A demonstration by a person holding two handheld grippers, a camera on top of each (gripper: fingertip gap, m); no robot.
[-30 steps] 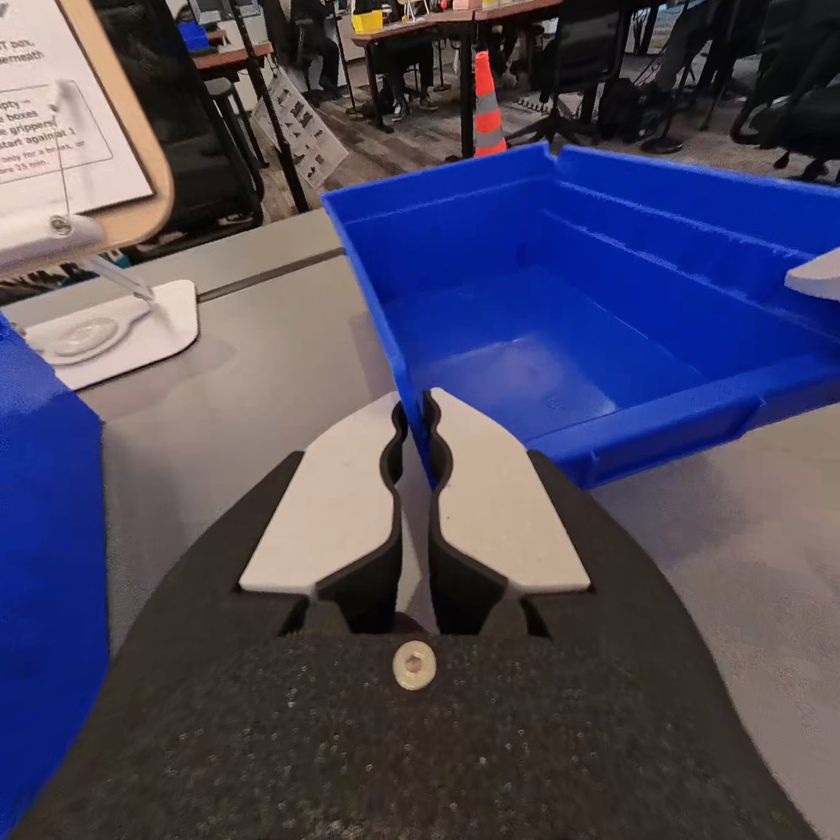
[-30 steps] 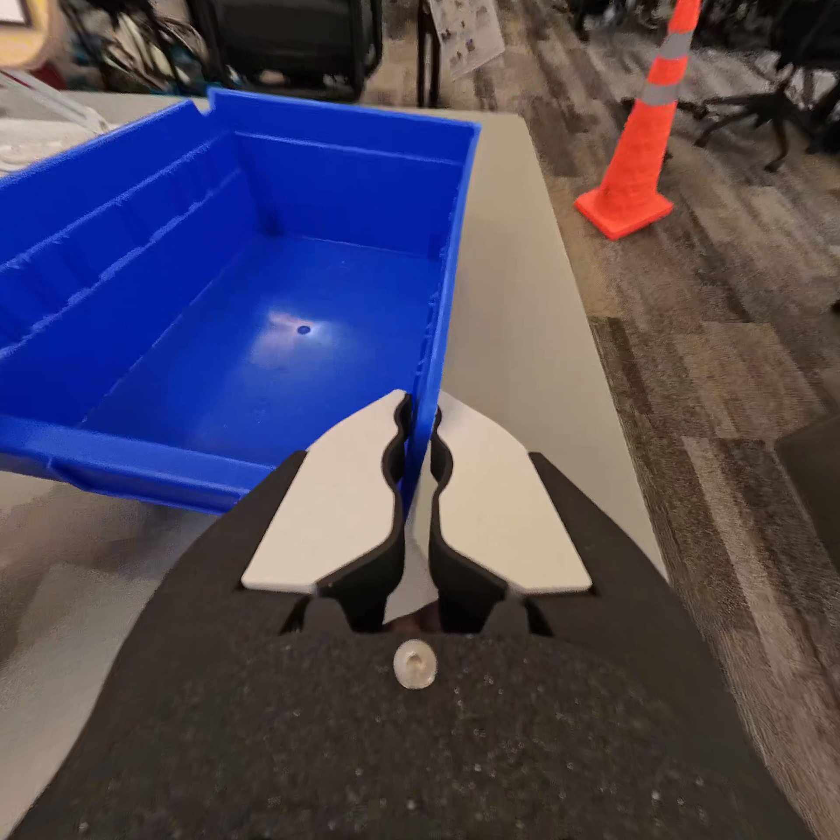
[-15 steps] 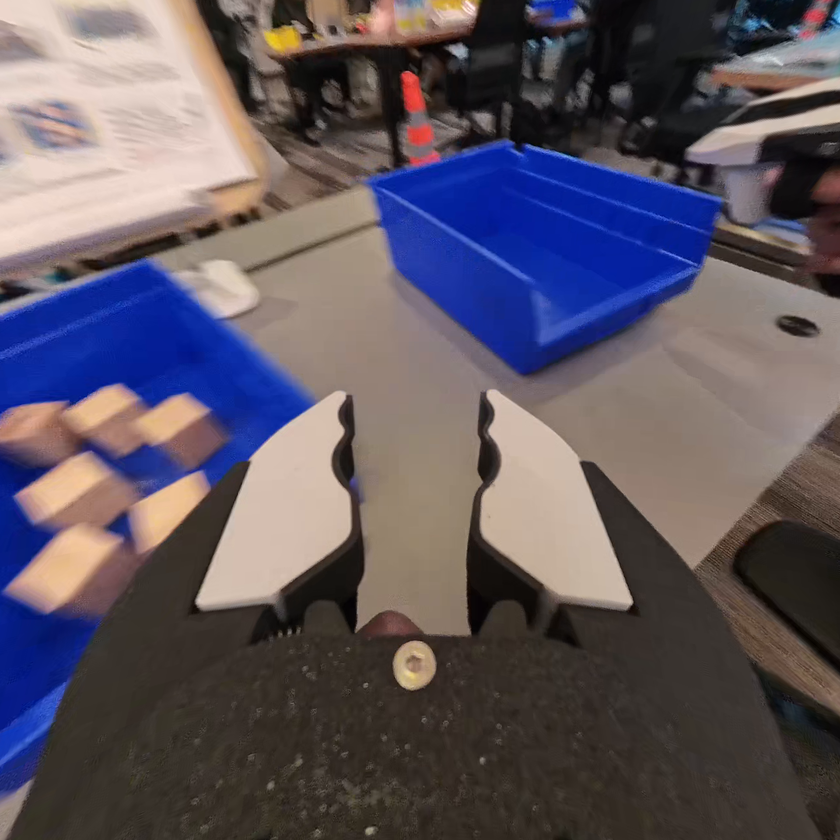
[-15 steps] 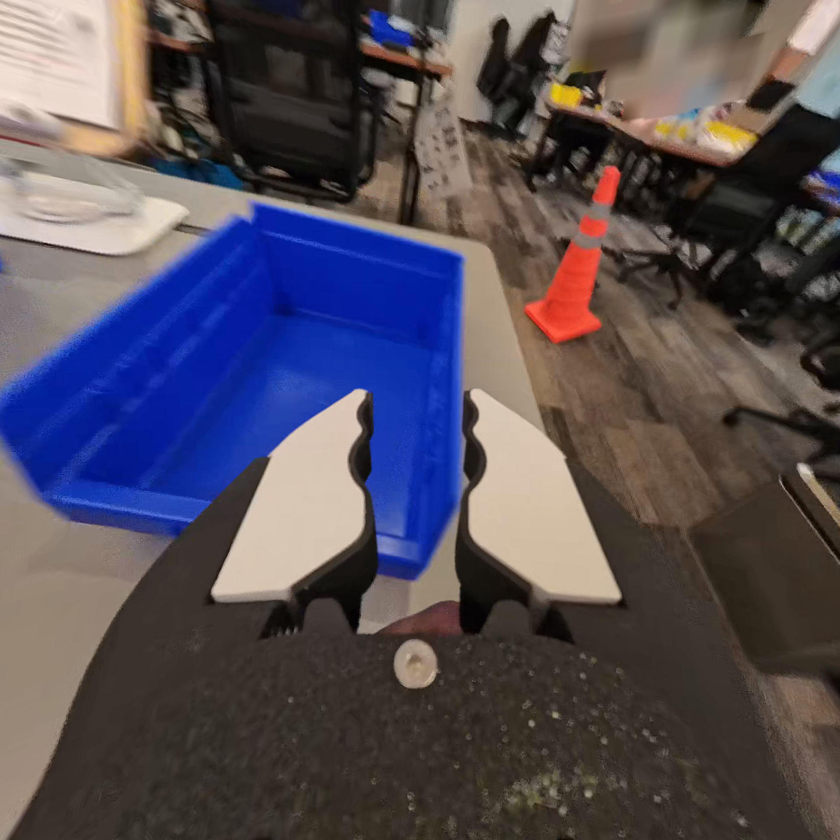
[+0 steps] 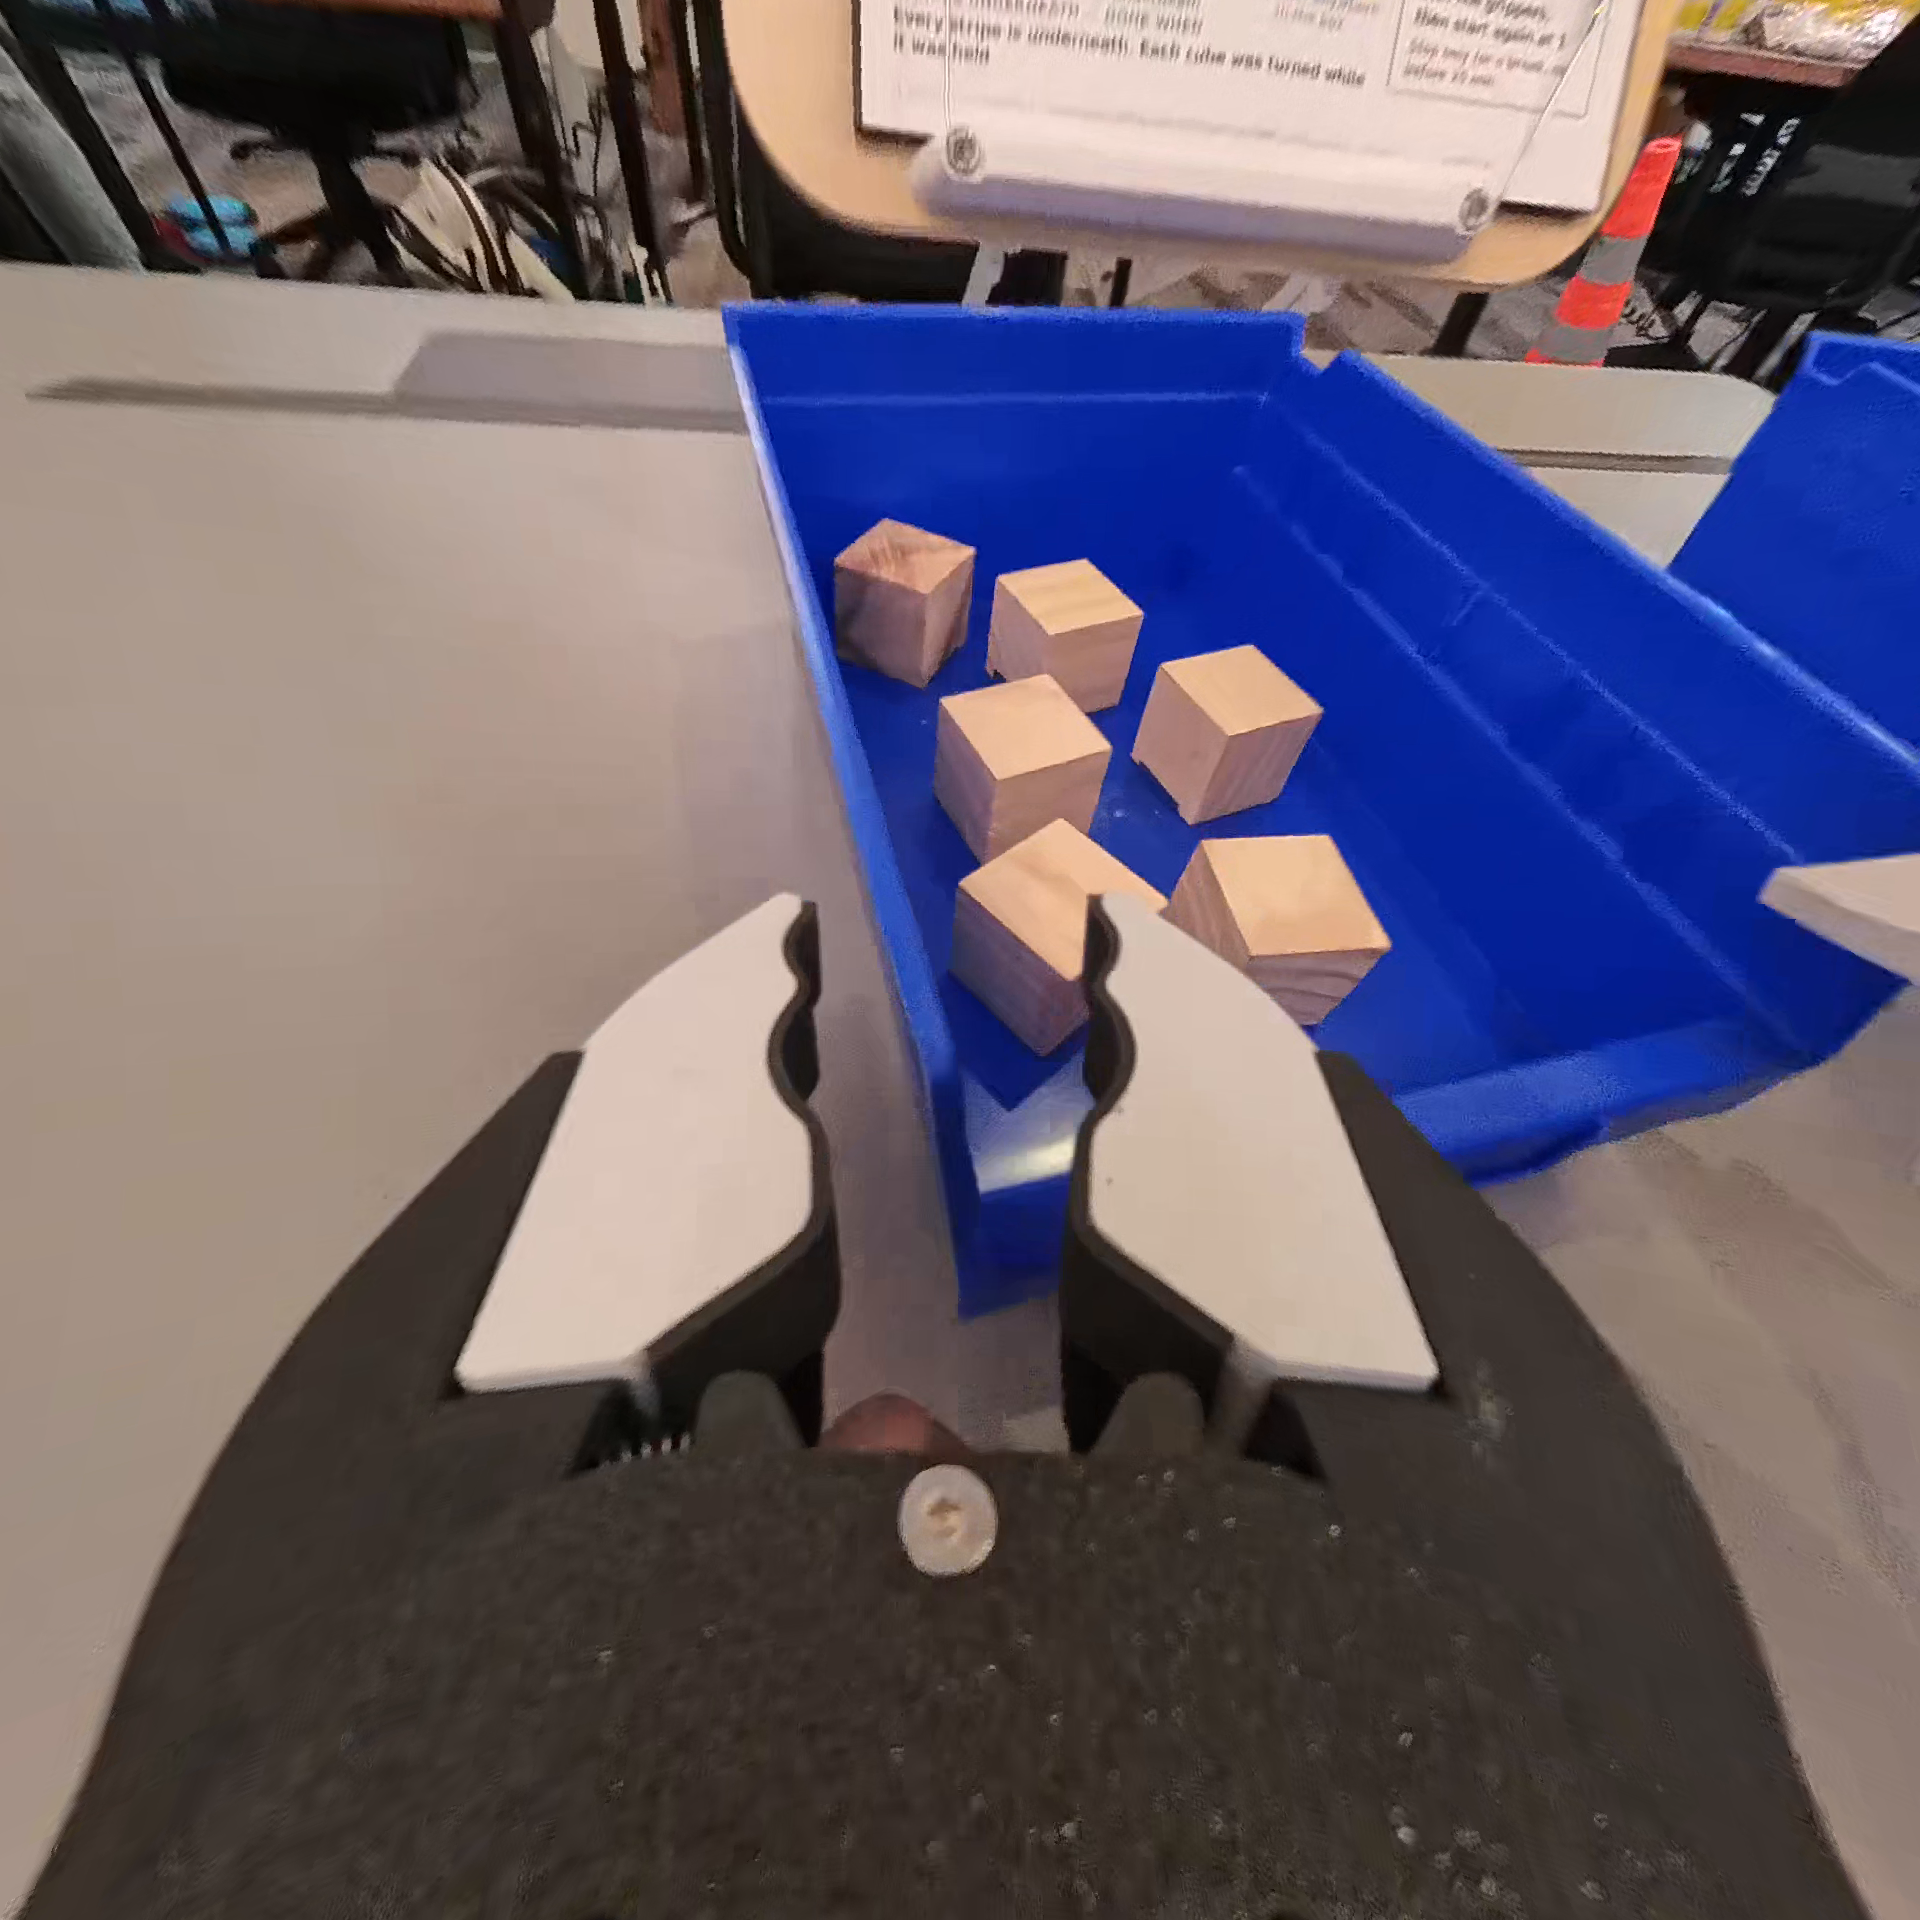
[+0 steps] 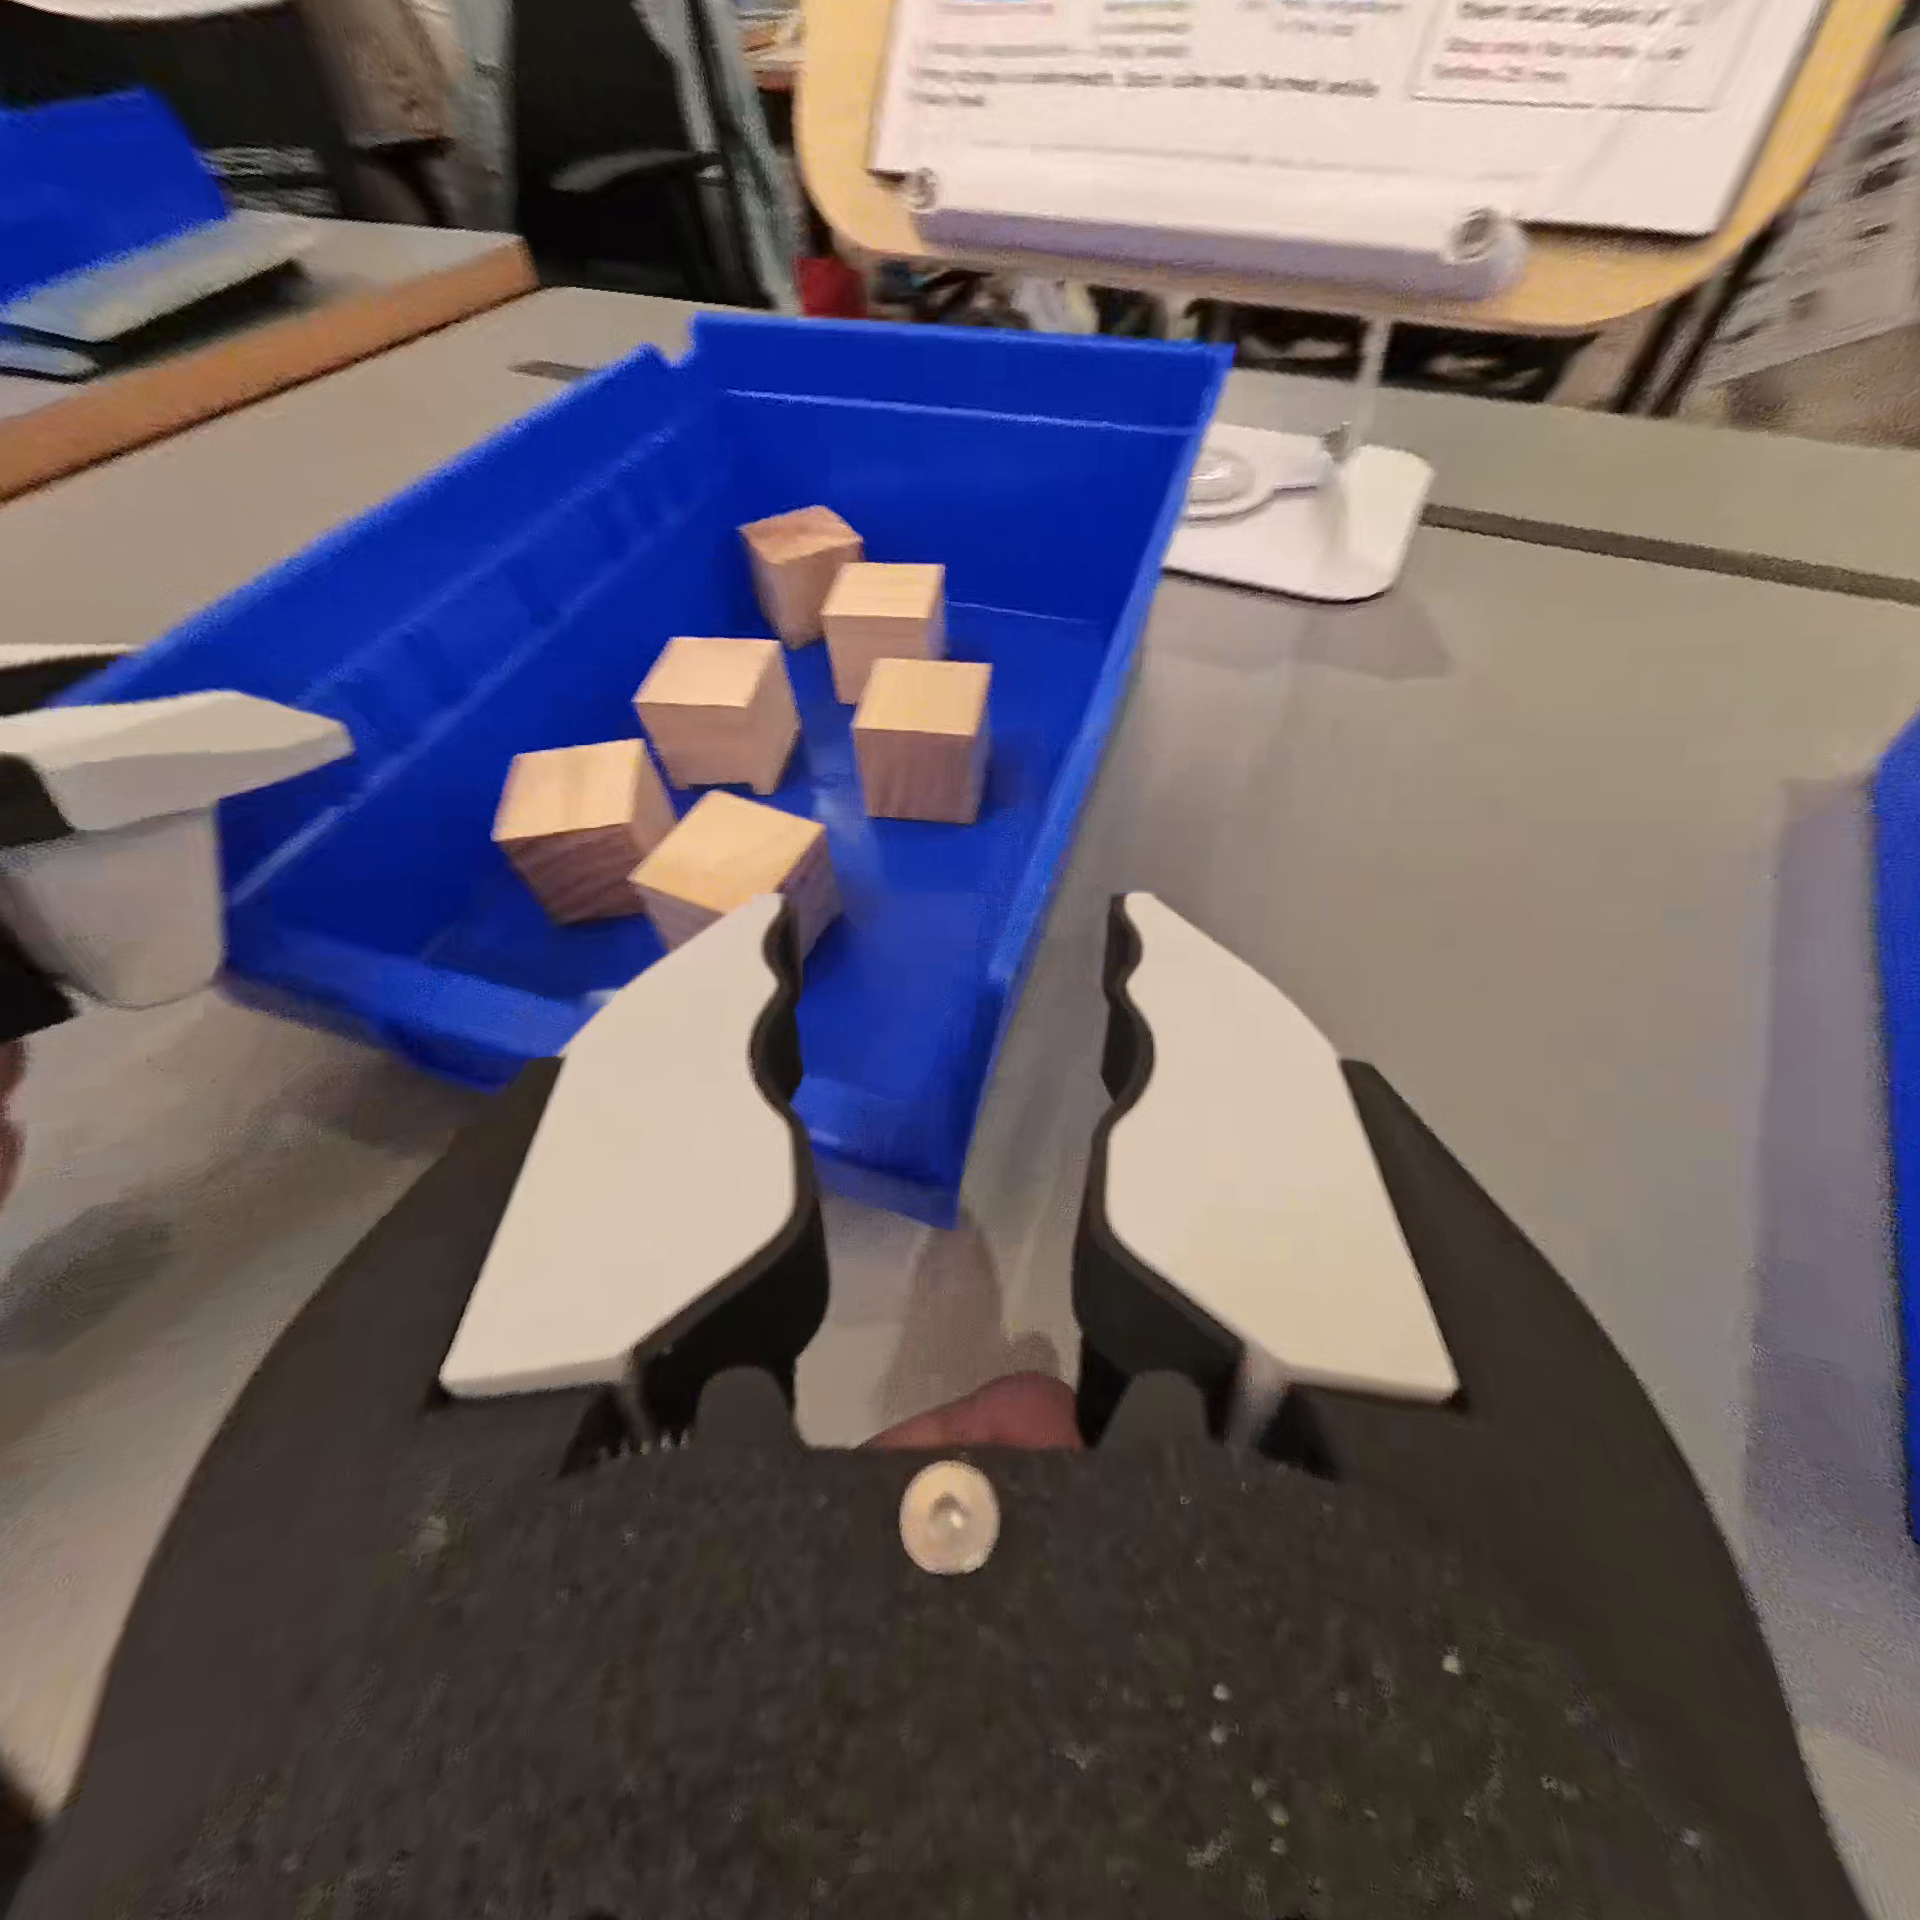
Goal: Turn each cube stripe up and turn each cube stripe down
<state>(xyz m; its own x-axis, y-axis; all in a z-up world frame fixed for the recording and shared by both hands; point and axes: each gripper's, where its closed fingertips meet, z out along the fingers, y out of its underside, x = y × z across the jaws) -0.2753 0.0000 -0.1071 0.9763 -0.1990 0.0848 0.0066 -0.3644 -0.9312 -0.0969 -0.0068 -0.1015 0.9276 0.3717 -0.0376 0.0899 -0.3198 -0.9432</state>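
Observation:
A blue bin [image 5: 1558, 665] holds several plain wooden cubes [image 5: 1018, 758]; no stripe shows on any visible face. It also shows in the right wrist view [image 6: 468, 582] with the cubes [image 6: 717, 707]. My left gripper [image 5: 948, 914] is open and empty, straddling the bin's near left wall, with the nearest cube [image 5: 1023, 925] just beyond its right fingertip. My right gripper [image 6: 948, 912] is open and empty over the bin's near right corner, close to a cube [image 6: 738, 862]. The left gripper also shows at the left edge of the right wrist view [image 6: 156, 769].
A second blue bin [image 5: 1839, 520] stands to the right, seen also in the right wrist view [image 6: 1899, 1039]. A clipboard with an instruction sheet [image 5: 1195, 125] stands on a white base [image 6: 1299, 520] behind the bins. An orange cone [image 5: 1600, 270] stands on the floor. Grey table [image 5: 364, 727] surrounds.
Both grippers let go of the empty bin's walls, opened, and swung left to the bin with the cubes.

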